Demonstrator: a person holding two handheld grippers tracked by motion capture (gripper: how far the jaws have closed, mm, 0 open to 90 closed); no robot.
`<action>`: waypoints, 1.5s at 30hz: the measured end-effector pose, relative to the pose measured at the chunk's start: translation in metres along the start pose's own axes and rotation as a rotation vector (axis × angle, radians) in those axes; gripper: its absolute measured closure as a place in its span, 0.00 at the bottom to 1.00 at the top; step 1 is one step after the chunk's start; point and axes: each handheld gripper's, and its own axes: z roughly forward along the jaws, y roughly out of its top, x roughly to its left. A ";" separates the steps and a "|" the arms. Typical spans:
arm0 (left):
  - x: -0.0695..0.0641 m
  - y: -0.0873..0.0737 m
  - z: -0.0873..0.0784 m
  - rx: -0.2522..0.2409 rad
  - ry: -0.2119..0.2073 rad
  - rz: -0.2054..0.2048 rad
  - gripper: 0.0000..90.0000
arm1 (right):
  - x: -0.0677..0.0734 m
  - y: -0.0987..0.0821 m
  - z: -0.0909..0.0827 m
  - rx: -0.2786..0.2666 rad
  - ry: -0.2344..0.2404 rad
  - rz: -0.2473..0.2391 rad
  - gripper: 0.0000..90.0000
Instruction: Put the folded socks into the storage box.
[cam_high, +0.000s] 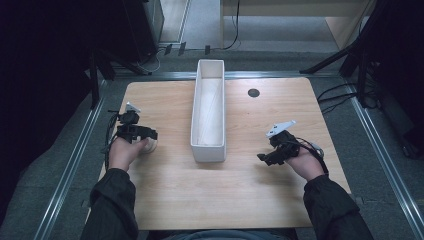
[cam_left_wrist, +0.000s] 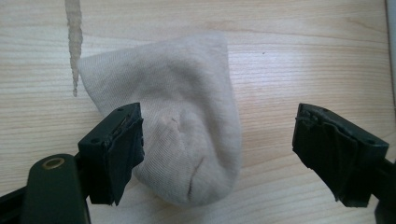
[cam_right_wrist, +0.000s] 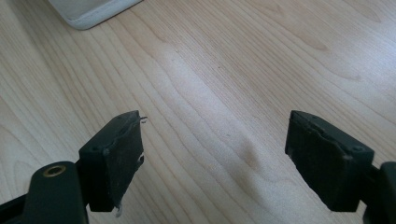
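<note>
A cream sock (cam_left_wrist: 182, 126), folded into a bundle, lies on the wooden table (cam_high: 165, 195) at its left side, and it peeks out beside the hand as the sock (cam_high: 150, 146). My left gripper (cam_left_wrist: 217, 158) is open, its jaws wide on either side of the sock; one jaw sits against the sock's left edge, the other stands well apart. From above, the left gripper (cam_high: 145, 135) hovers right over it. My right gripper (cam_right_wrist: 215, 158) is open over bare wood with nothing between its jaws; it is the right gripper (cam_high: 265, 159) to the right of the box.
A long white box (cam_high: 209, 145) stands lengthwise in the table's middle, open on top; its corner (cam_right_wrist: 93, 14) shows in the right gripper view. A dark round hole (cam_high: 253, 92) sits at the back right of the table. Dark stands and cables surround the table.
</note>
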 end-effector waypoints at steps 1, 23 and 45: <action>0.001 0.000 0.003 0.008 0.007 -0.001 0.18 | 0.000 0.000 0.000 0.001 0.001 -0.002 0.21; 0.007 -0.007 0.025 0.015 0.130 0.006 0.40 | 0.000 0.000 0.000 0.010 0.000 -0.008 0.21; 0.014 -0.006 0.016 0.082 0.067 -0.021 0.78 | -0.003 -0.001 -0.001 -0.001 -0.009 -0.002 0.21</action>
